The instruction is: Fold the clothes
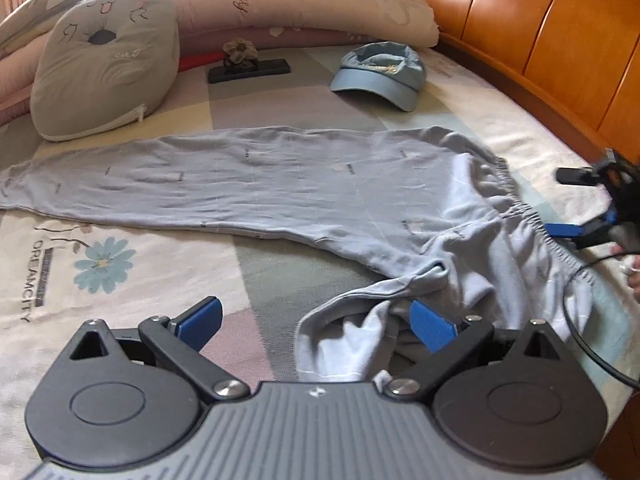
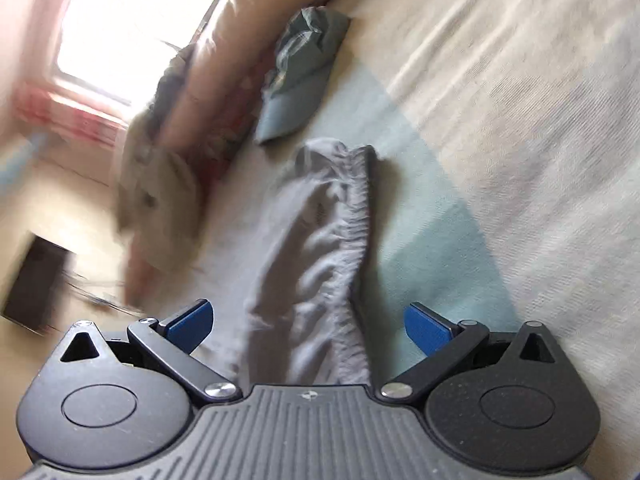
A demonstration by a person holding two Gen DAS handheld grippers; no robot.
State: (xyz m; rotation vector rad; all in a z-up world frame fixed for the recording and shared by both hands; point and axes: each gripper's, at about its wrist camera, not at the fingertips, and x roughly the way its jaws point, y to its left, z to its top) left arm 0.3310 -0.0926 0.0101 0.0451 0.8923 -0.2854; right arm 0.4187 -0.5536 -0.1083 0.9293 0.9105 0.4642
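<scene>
The pale grey-blue cotton trousers (image 1: pixel 280 176) lay across the bed (image 1: pixel 132 276), on its patchwork sheet printed with a blue daisy and lettering; one leg stretched flat towards the left, while the waist end, with its gathered elastic band (image 1: pixel 532 216), sat crumpled at the right, near the orange wooden headboard (image 1: pixel 540 28). Behind the trousers a long pinkish bolster pillow (image 1: pixel 304 0) ran along the far side of the bed, and a grey cat-face cushion (image 1: pixel 108 68) leaned beside it. A light blue peaked cap (image 1: pixel 380 74) rested on the sheet just beyond the trousers, well apart from a flat black bar bearing a small fabric flower (image 1: pixel 248 68).

The left tongs (image 1: pixel 316 322) stood wide, their blue pads either side of a rumpled fold of the trousers without pinching it. In the right wrist view, blurred by motion, the right tongs (image 2: pixel 308 326) were likewise spread wide, the elastic band (image 2: pixel 356 232) running up between the pads. From the left wrist view the right tongs (image 1: pixel 576 204) showed at the frame's edge, one blue pad touching the waistband
</scene>
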